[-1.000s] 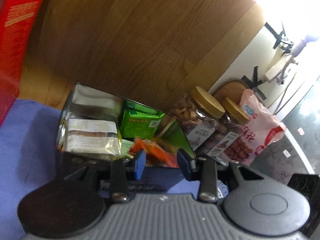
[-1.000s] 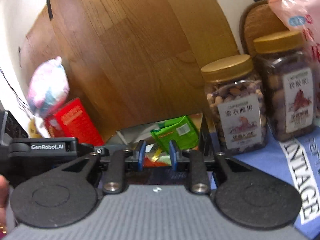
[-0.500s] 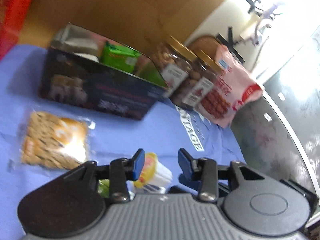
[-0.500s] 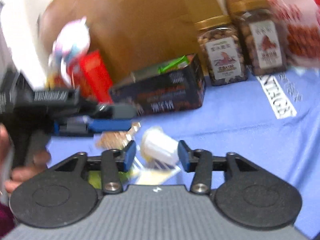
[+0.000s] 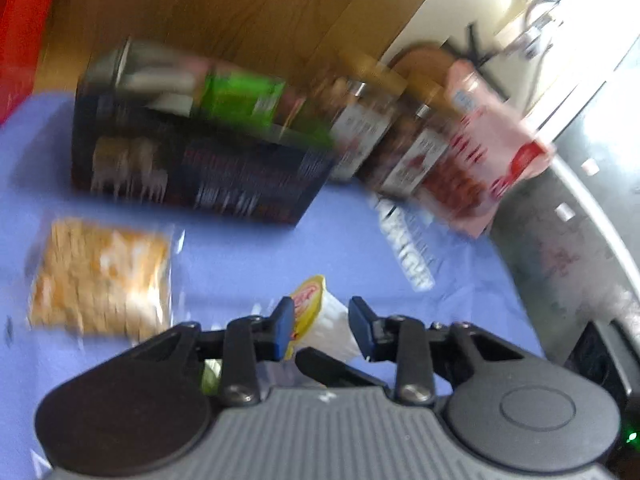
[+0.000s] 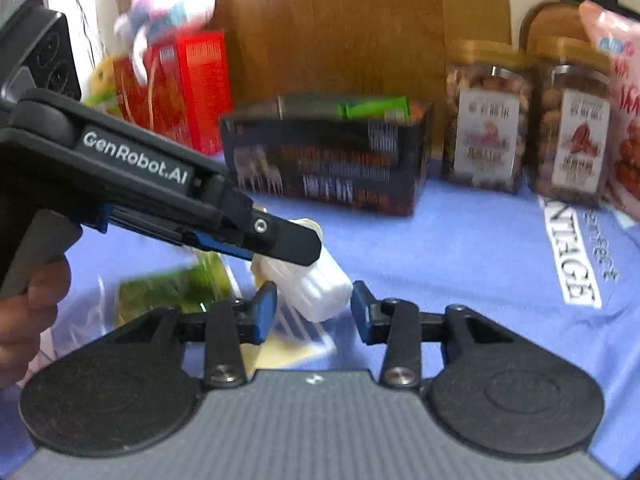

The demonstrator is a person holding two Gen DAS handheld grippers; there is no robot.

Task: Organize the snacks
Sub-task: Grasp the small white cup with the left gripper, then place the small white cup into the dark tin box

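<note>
A white jelly cup with a yellow lid (image 5: 320,320) lies on its side on the blue cloth (image 5: 248,248). My left gripper (image 5: 323,330) is open with its fingers on either side of the cup. In the right wrist view my right gripper (image 6: 314,308) is also open around the same cup (image 6: 316,286), and the left gripper's finger (image 6: 288,242) lies across the cup's top. The dark snack box (image 5: 192,168) with a green packet (image 5: 240,100) inside stands behind. A cracker pack (image 5: 100,280) lies at left.
Two nut jars (image 6: 486,136) (image 6: 572,144) and a pink bag (image 5: 492,160) stand at the back right. A red carton (image 6: 180,88) stands back left. A green packet (image 6: 176,288) and a flat wrapper (image 6: 292,344) lie by my right gripper. The dark counter edge (image 5: 568,264) is right.
Both grippers pulled back from the snack box and dropped to the cloth. They now bracket the white jelly cup. The right gripper's fingers have opened wider.
</note>
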